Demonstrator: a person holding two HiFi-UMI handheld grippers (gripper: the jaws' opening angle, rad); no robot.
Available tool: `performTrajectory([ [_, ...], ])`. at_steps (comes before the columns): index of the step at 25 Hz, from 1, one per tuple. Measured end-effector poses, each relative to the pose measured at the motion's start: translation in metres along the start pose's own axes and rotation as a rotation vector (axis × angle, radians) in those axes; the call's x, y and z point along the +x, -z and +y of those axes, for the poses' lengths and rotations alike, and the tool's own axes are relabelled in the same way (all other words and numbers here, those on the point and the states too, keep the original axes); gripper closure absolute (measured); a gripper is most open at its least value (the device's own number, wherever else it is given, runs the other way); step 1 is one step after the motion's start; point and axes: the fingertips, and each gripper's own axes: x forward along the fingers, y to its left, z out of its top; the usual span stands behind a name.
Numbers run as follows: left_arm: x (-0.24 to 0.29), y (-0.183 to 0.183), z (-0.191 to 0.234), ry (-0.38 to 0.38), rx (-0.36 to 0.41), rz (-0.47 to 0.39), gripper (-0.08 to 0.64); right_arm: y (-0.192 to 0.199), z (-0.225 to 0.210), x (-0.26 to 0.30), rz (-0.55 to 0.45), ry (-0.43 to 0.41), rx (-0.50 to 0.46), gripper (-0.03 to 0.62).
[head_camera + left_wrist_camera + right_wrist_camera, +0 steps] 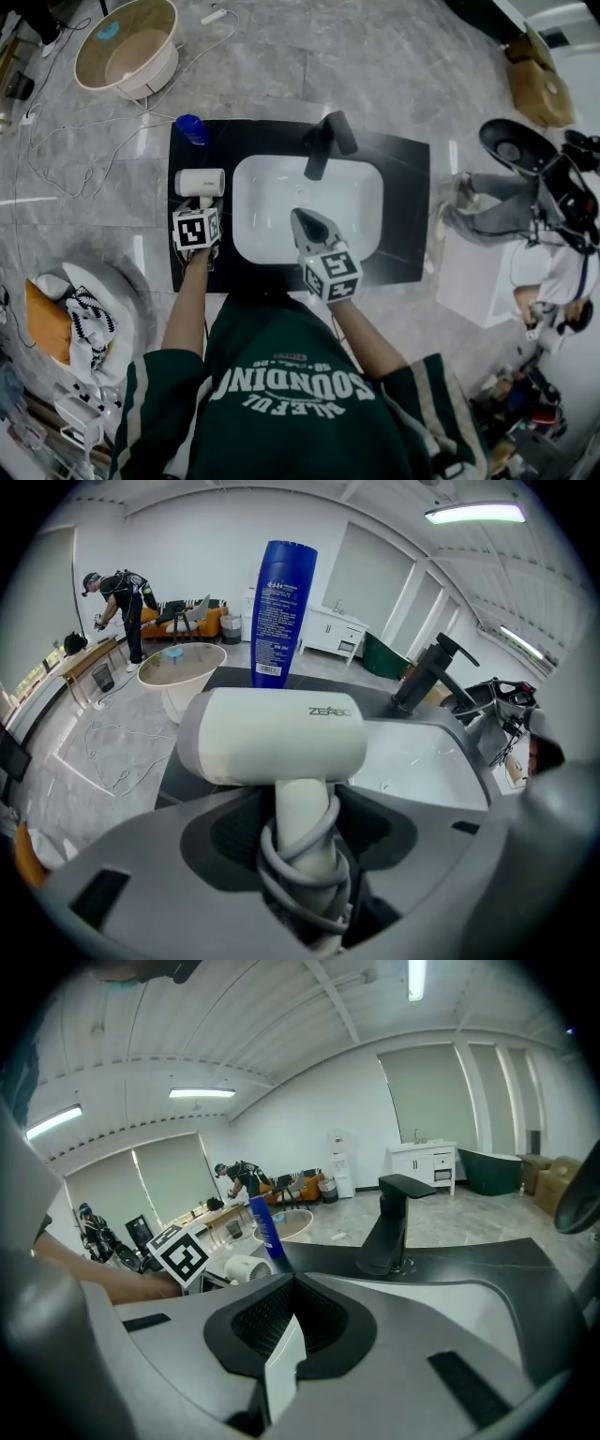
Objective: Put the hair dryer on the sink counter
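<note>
The white hair dryer (199, 182) is over the left strip of the black sink counter (403, 187), its barrel pointing toward the white basin (281, 202). My left gripper (200, 202) is shut on its handle. In the left gripper view the handle, wrapped in grey cord, sits between the jaws of that gripper (305, 855) below the barrel (272, 738). I cannot tell whether the dryer touches the counter. My right gripper (300, 216) hovers over the basin's front, shut and empty (286, 1283). The dryer (246, 1267) shows to its left.
A blue bottle (191, 128) stands at the counter's back left corner, just behind the dryer. A black faucet (323, 141) rises behind the basin. On the floor are a round tub (127, 45), loose cables (56, 159), cardboard boxes (539, 89) and, at right, a person (553, 272).
</note>
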Motion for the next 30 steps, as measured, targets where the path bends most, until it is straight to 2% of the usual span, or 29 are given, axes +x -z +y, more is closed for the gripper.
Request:
performTrajectory([
  [6,-0.005,-0.003,-0.002,0.006,0.008,-0.008,0.344,0.003,0.002,-0.001,-0.003,-0.003,0.005,0.592],
  [14,-0.028,-0.006,-0.003,0.019,0.001,-0.064,0.344,0.001,0.005,-0.007,-0.019,-0.010,-0.001,0.592],
  [21,-0.069,-0.017,-0.023,0.030,0.055,-0.166,0.345,-0.009,0.005,-0.022,-0.062,-0.022,-0.015,0.592],
  [25,-0.096,-0.018,-0.041,0.020,0.129,-0.217,0.470,-0.012,0.006,-0.037,-0.088,-0.028,-0.029,0.592],
  [30,-0.127,-0.013,-0.070,0.064,0.173,-0.270,0.558,-0.027,0.000,-0.058,-0.144,-0.030,-0.077,0.592],
])
